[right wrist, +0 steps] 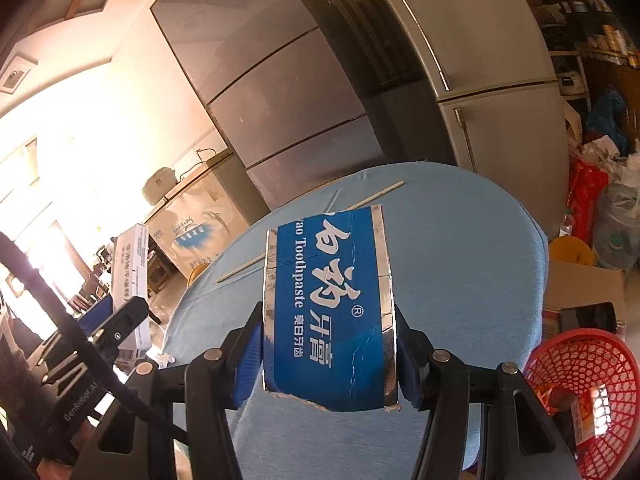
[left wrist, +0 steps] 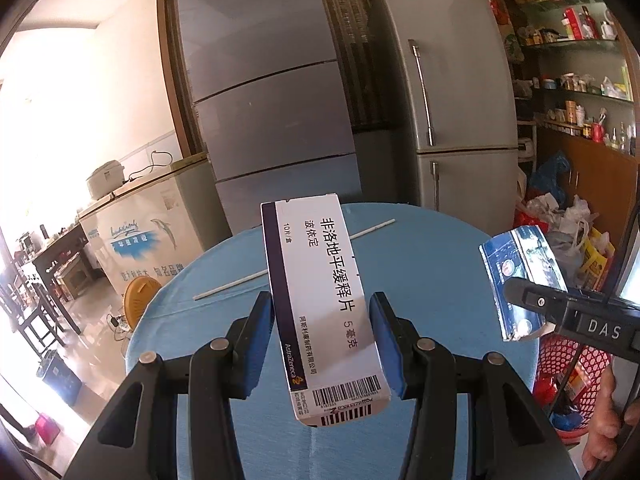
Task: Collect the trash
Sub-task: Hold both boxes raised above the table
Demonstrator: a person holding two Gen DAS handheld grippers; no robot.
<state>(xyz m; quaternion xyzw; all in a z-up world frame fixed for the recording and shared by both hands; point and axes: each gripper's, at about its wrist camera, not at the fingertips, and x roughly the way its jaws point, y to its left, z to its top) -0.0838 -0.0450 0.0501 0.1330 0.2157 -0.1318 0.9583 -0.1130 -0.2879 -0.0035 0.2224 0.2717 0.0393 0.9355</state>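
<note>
My left gripper [left wrist: 320, 308] is shut on a white and purple medicine box [left wrist: 320, 292], held upright above the round blue table [left wrist: 432, 256]. My right gripper [right wrist: 328, 320] is shut on a torn blue toothpaste box [right wrist: 328, 304], also held above the table [right wrist: 460, 260]. The toothpaste box [left wrist: 516, 276] and the right gripper [left wrist: 532, 304] show at the right of the left wrist view. The medicine box [right wrist: 130, 284] shows at the left of the right wrist view. A thin white stick [left wrist: 296, 260] lies on the table; it also shows in the right wrist view [right wrist: 376, 196].
A red mesh basket [right wrist: 576, 364] with some trash in it stands low at the right of the table [left wrist: 576, 364]. Two grey fridges [left wrist: 272, 92] [left wrist: 460, 92] stand behind the table. A white chest freezer [left wrist: 144, 232] is at the left. Bags [left wrist: 560, 216] pile at the right.
</note>
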